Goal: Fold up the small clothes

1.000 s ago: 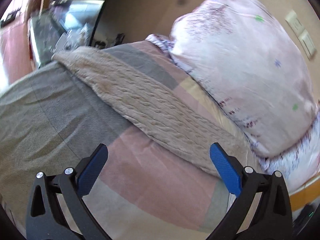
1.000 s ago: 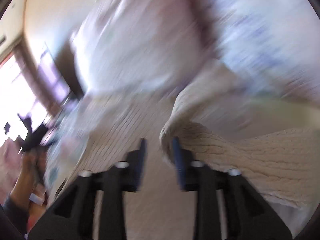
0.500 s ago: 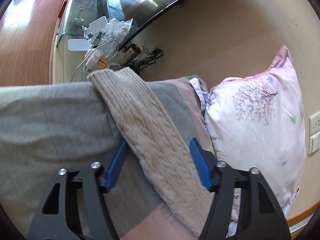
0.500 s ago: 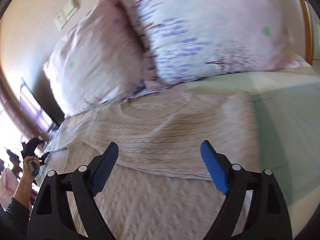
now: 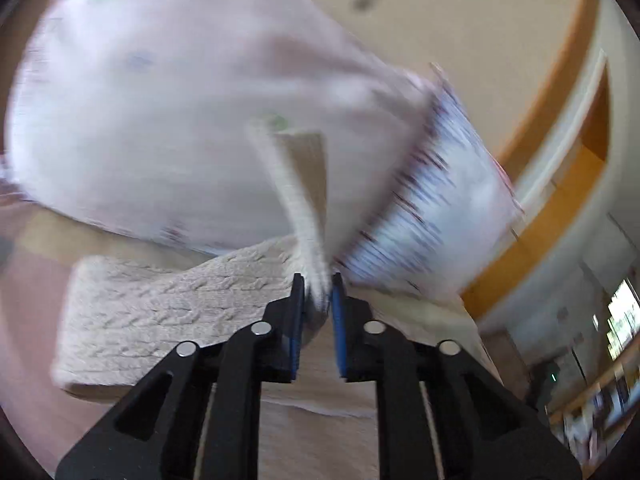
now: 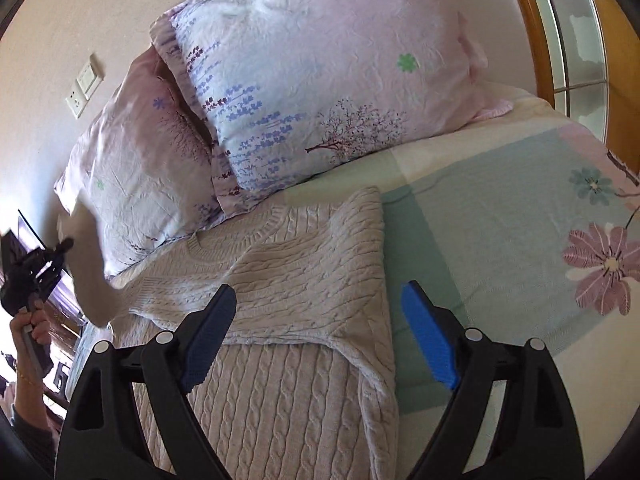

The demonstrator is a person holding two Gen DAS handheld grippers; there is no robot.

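Bed [image 6: 500,220] fills the right view, pillows [image 6: 320,80] across the top. Sweater [image 6: 288,280] lies centre frame, one sleeve already folded over. Soft, limp, thick knit, it probably drapes heavily; cuffs and hem seem the best holds. Left tool [image 5: 318,300] pinches the other sleeve [image 5: 300,184], lifted. Right tool [image 6: 316,340] hovers spread.

Home bedroom. A bed [image 6: 500,216] with a flower-print patchwork sheet carries two floral pillows [image 6: 320,80] leaning on the beige wall at its head. Wall sockets [image 6: 84,88] sit above the pillows; a wooden window frame [image 6: 540,40] runs beside the bed.
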